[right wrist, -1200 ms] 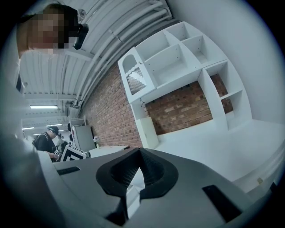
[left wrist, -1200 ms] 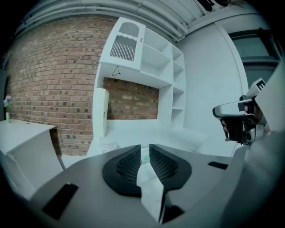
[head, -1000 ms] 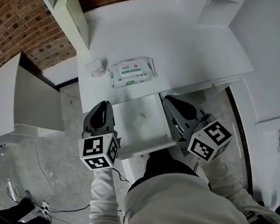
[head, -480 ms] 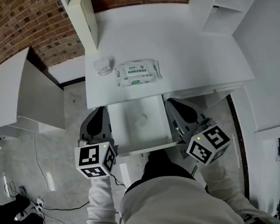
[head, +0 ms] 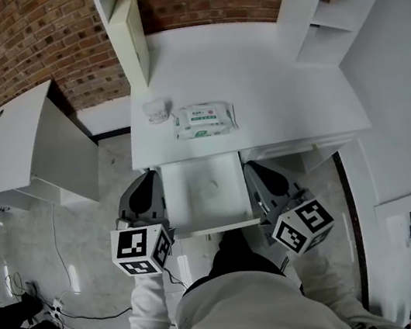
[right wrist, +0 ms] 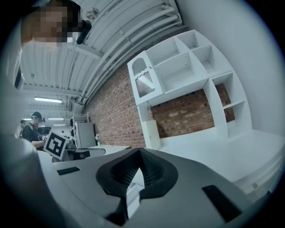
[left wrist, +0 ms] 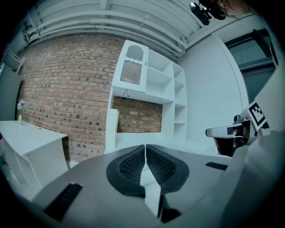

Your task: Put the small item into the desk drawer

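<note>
The small item (head: 154, 112) sits in neither gripper. Our left gripper (left wrist: 145, 150) has its pads pressed together on nothing, and our right gripper (right wrist: 140, 156) looks closed and empty too. The two flank the open drawer (head: 197, 204). Beyond the drawer, at its 11 o'clock, the item lies on the desk (head: 278, 84), just at 9 o'clock of a wipes pack (head: 204, 119). We judge it a light, hard, smooth white case, apt to slip. We would pinch it gently across its narrower sides.
</note>
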Motion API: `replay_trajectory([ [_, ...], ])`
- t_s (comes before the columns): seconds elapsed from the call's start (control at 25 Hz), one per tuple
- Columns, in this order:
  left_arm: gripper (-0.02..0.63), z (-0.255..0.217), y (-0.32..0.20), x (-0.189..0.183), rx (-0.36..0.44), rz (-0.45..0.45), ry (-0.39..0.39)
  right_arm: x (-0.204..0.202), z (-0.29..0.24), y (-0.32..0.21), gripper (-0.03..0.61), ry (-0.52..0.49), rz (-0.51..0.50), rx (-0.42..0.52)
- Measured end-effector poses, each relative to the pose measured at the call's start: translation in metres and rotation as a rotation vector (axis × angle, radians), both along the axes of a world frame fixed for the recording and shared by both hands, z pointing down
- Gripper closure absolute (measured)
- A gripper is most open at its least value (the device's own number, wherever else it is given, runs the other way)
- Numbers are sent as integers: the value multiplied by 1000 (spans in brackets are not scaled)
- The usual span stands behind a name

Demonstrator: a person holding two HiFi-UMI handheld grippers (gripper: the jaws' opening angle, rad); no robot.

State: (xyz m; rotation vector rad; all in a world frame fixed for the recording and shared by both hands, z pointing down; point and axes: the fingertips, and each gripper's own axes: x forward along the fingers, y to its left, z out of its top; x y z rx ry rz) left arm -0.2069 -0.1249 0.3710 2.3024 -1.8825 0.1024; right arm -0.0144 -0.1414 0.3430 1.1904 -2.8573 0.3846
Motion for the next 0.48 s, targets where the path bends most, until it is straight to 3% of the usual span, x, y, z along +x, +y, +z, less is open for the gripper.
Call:
replay_trajectory([
  [0.48, 589, -5, 14, 8, 5, 11, -14, 0, -3, 10, 551, -12, -3, 2],
])
